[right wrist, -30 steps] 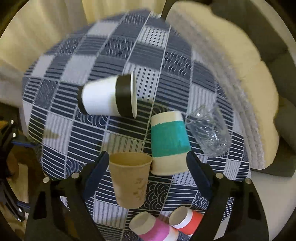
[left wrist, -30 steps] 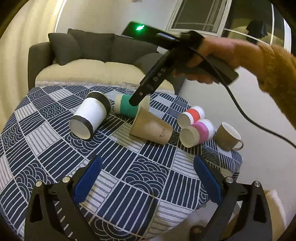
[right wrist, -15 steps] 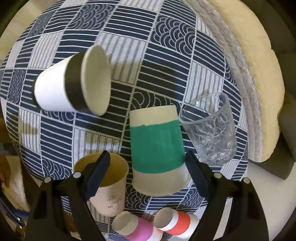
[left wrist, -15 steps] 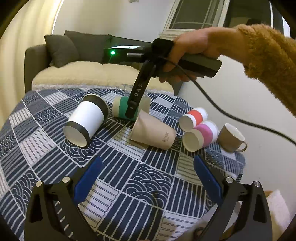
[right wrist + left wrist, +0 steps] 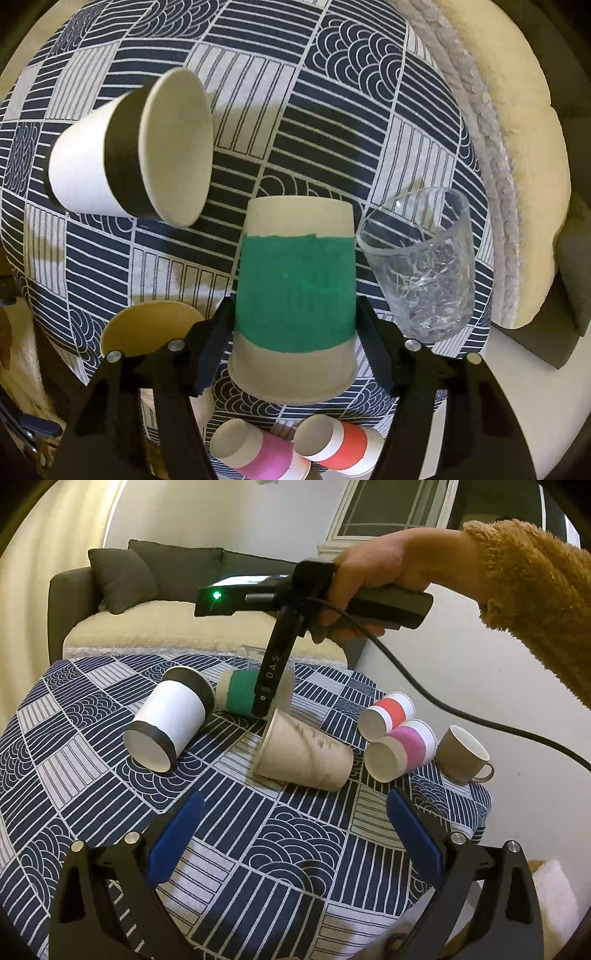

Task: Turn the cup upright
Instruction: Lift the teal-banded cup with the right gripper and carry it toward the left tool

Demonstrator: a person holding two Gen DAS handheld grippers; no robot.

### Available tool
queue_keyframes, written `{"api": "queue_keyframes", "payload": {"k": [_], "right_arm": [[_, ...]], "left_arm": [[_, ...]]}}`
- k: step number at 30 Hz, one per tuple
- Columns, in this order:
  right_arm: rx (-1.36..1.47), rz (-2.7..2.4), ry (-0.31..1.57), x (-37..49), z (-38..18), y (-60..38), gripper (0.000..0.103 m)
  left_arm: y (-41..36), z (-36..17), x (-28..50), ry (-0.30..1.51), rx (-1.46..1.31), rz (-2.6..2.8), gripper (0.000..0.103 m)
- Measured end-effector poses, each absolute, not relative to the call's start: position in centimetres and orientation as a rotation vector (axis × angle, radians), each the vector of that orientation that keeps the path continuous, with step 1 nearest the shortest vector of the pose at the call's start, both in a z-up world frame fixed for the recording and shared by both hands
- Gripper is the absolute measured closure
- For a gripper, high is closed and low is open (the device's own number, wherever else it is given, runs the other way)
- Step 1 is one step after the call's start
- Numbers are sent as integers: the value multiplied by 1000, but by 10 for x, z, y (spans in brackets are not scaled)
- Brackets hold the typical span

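Two black fingers of the right gripper [image 5: 295, 325] pressed against the sides of the green-banded cup [image 5: 295, 295], which lay on its side on the patterned tablecloth [image 5: 332, 110] between the black-banded white cup [image 5: 125, 155] and the clear glass [image 5: 421, 266]. It was a cream paper cup with a broad, roughly painted green band round its middle. The left gripper [image 5: 295, 834] hung well back, its blue pads [image 5: 173, 838] spread wide, holding nothing.

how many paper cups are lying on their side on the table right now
5: white-black cup at left, green cup between the right jaws, brown cup in the middle, red cup and pink cup at right.
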State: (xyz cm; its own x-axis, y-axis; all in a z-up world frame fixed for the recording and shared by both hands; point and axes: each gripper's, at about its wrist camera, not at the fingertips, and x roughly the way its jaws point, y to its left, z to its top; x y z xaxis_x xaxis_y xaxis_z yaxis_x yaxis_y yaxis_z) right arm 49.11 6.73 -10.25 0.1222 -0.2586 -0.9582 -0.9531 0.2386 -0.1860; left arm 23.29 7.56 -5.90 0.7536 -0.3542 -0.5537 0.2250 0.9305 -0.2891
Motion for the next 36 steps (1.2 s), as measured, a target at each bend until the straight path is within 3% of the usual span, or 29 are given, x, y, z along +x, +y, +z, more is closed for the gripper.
{"api": "queue_keyframes", "payload": {"k": [14,22,36], "right_arm": [[-1264,800,1329,461,-41,59,38],[-1378,973,1327,377,-7,40,38],[-1708,1289,1333,261,-68,32,38]], "left_arm": [[72,-67,235,676,-186,-300,7],[85,-53,219,663,-158,-274,7],[89,-50,172,753,-61,-316,7]]}}
